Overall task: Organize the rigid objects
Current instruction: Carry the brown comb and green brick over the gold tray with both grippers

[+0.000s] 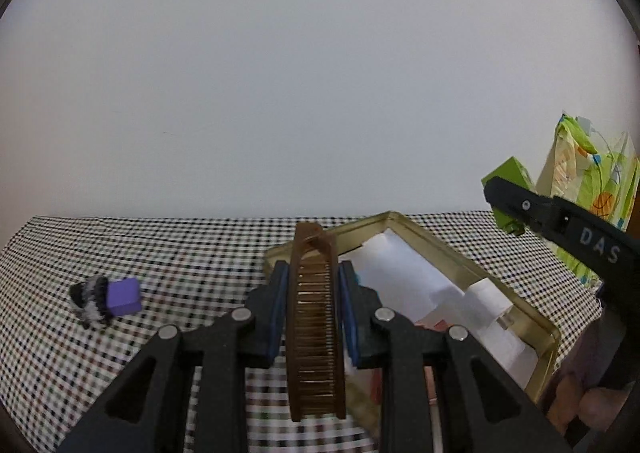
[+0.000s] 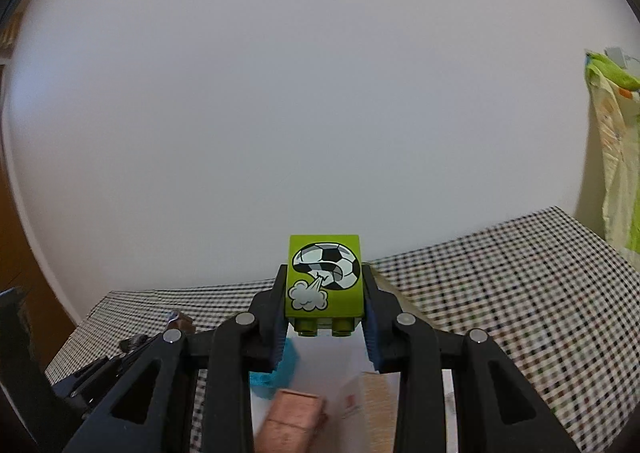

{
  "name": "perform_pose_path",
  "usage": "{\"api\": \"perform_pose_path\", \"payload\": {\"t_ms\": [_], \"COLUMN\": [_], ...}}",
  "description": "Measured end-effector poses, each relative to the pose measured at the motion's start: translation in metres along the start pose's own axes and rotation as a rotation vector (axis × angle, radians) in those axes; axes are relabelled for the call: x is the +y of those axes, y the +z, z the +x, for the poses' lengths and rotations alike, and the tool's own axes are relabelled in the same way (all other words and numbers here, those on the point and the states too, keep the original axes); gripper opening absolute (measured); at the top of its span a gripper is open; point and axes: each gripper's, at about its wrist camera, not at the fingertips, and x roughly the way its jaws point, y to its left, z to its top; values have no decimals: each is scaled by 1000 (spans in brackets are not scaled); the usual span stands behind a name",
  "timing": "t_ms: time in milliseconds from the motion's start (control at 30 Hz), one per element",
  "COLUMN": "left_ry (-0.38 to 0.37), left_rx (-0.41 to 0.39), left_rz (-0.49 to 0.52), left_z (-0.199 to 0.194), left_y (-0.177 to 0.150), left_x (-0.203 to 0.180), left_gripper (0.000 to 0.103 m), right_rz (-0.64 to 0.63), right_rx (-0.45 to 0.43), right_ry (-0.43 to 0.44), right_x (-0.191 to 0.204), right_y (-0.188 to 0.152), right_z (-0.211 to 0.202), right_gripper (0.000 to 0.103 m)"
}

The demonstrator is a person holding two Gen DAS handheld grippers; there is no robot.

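My left gripper (image 1: 314, 285) is shut on a brown comb (image 1: 316, 317) that stands on edge between the blue pads, lifted over the near left corner of a gold tin box (image 1: 436, 241). In the same view my right gripper (image 1: 505, 208) comes in from the right, holding a green brick (image 1: 508, 175) above the tin's far side. In the right wrist view my right gripper (image 2: 325, 293) is shut on that green brick with a football picture (image 2: 325, 277), held in the air above white paper (image 2: 328, 365).
A purple cube (image 1: 125, 296) lies against a striped knitted piece (image 1: 90, 299) on the checked tablecloth (image 1: 192, 253) at the left. White paper and a white roll (image 1: 490, 301) lie in the tin. A pink block (image 2: 294, 417), a teal piece (image 2: 280, 373) and a patterned bag (image 1: 592, 181) are nearby.
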Motion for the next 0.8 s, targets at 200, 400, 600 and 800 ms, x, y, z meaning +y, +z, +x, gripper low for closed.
{"api": "perform_pose_path", "payload": {"t_ms": [200,400,600,800], "left_ry": [-5,-7,-6,-25], "left_rx": [22,71,104,145], "left_rz": [36,46,58,73], "left_z": [8,19,30,38], "left_y": [2,-2,-3,-13], "left_x": [-23,-36,-52,-64], "left_gripper": [23,23,23,23], "right_rz": [2,-50,-71,-70], "right_rx": [56,124,176,246], "right_ry": [-80,-136,-171,-192], "right_x": [-13,-9,-11,-11], "right_y": [1,-2,-5,-14], "right_z": [9,29,40,55], "right_gripper": [34,34,34,34]}}
